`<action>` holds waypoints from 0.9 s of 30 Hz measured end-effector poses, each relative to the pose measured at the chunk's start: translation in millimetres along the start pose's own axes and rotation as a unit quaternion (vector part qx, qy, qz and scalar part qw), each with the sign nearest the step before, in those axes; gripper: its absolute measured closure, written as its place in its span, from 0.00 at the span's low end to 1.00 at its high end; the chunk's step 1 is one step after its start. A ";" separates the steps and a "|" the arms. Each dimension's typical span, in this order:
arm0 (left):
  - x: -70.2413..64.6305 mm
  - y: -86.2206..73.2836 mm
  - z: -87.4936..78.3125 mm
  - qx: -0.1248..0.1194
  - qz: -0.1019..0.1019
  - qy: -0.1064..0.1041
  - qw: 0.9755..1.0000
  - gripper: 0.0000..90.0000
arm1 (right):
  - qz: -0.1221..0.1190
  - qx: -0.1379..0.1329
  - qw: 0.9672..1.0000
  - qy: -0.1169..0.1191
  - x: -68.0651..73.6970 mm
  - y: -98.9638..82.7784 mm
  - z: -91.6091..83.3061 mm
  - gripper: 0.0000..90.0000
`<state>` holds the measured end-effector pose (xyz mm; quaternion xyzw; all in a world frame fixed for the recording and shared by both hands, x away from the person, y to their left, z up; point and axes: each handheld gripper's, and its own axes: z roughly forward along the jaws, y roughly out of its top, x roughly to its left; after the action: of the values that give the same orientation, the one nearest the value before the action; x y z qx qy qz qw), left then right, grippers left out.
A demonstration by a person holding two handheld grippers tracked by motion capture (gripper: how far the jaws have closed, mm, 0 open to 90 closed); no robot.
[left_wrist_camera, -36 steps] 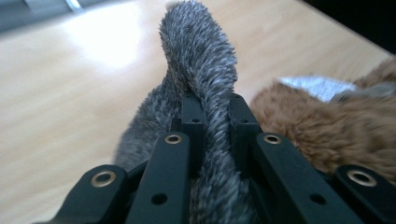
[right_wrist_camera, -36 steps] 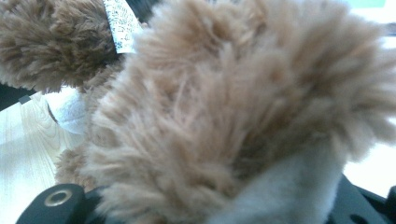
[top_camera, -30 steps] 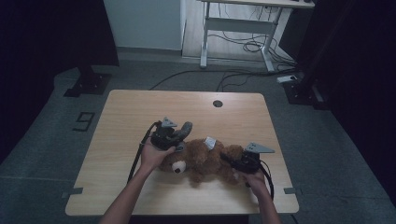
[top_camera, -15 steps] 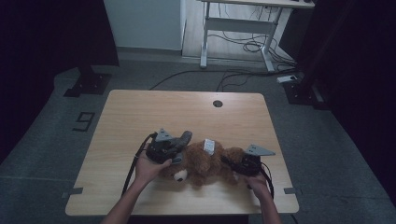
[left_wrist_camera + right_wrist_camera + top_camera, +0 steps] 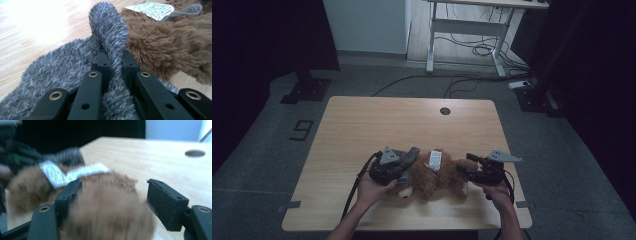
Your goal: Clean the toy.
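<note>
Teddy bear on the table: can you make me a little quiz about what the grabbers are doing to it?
1. True or false: the left gripper is pinching grey fuzzy cloth.
2. What white thing lies on the teddy bear? A) a paper tag B) a spoon C) a sock
3. Are the right gripper's jaws wide apart or squeezed shut?

Key:
1. True.
2. A, the tag.
3. Wide apart; they have just been opening, with brown fur between them.

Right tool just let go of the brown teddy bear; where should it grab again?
Take the teddy bear by the stubby leg nearest the right tool, coming in level from that side: the limb sticks out, narrow enough for its open jaws, away from the white tag.
</note>
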<state>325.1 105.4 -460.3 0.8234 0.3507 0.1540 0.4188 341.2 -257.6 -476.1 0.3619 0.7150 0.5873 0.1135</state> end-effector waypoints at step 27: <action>-13.5 -25.8 -18.3 -0.013 -0.013 -0.044 0.999 0.89 | 0.024 0.145 0.986 0.074 12.9 -25.3 60.2 0.11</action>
<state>294.1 116.9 -469.3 0.8192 0.3401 0.1165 0.4468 357.7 -204.8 -513.2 0.3477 0.7900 0.5049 -0.0075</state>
